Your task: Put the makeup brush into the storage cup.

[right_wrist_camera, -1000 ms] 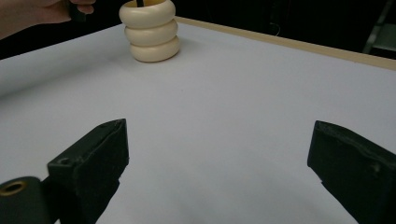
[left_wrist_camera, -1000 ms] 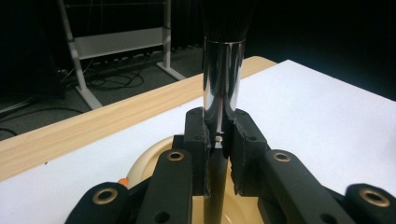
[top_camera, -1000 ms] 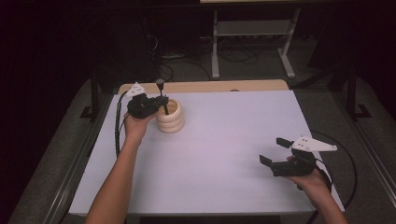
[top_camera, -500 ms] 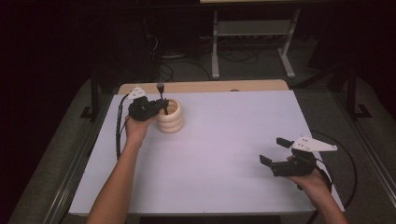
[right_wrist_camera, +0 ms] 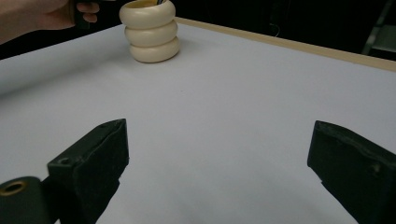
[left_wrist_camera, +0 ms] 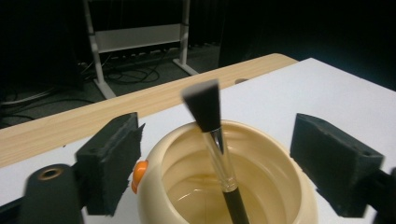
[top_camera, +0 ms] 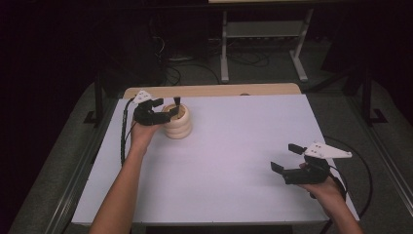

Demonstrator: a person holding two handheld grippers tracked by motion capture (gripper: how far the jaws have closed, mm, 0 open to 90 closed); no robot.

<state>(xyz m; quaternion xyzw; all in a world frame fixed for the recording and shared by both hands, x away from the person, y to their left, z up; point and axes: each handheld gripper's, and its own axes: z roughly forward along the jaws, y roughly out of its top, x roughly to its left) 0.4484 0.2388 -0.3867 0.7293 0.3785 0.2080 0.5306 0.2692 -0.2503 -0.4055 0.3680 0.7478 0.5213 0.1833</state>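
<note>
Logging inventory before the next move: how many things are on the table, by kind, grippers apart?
Cream ribbed holder: 1
Makeup brush standing in the holder, bristles up: 1
Total: 2

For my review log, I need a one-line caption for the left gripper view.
Left gripper, jaws just opened, straddles a cream holder with a black makeup brush standing inside.

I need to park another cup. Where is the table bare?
Bare: the wide stretch of table between the holder and the right gripper, and its far right corner. Crowded: the far left, where the open left gripper flanks holder and brush.
</note>
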